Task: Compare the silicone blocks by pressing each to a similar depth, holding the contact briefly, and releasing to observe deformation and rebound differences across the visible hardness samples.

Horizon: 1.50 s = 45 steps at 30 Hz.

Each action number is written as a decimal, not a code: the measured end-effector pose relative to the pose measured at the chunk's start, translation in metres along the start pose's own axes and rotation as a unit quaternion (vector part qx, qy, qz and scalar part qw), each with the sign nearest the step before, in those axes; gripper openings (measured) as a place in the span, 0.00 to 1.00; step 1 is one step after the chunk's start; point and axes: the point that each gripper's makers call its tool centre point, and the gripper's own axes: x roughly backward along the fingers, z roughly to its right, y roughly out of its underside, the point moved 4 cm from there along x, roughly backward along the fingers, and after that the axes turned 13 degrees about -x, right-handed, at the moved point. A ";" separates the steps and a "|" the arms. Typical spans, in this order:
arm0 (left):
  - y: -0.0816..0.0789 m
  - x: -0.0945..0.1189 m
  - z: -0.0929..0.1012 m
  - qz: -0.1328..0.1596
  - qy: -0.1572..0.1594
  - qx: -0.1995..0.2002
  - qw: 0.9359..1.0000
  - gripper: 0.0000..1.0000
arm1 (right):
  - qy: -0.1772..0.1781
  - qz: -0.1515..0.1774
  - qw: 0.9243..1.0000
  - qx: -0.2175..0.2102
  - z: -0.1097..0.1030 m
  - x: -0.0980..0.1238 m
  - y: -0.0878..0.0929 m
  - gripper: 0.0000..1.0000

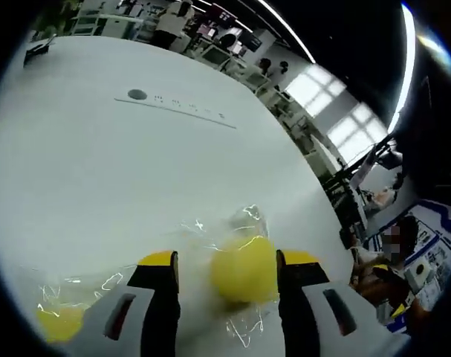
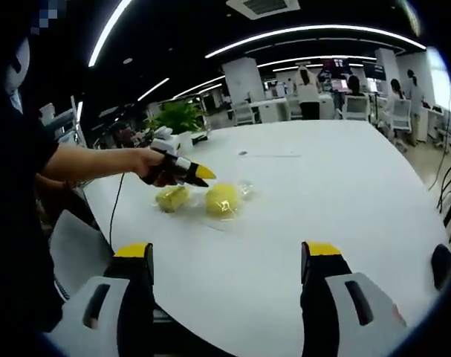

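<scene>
A round yellow silicone block point(image 1: 244, 269) in crinkled clear wrap lies on the white table point(image 1: 136, 171), between the jaws of my left gripper point(image 1: 229, 260). Those jaws are open, and the block sits close to the right-hand one. A second yellow block point(image 1: 60, 321), also wrapped, lies off to the lower left. In the right gripper view both blocks point(image 2: 222, 199) point(image 2: 172, 198) lie side by side, with a hand holding the left gripper point(image 2: 199, 174) just above them. My right gripper point(image 2: 227, 253) is open over bare table, well short of the blocks.
A grey disc with a printed strip point(image 1: 137, 94) marks the far part of the table point(image 2: 336, 193). A potted plant point(image 2: 179, 115) stands at its far edge. Desks, chairs and people are beyond. The table's near edge runs just under my right jaws.
</scene>
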 end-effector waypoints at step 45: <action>0.003 -0.037 -0.007 0.006 -0.015 0.054 0.998 0.14 | -0.019 0.066 0.998 -0.005 0.001 0.003 -0.036 0.60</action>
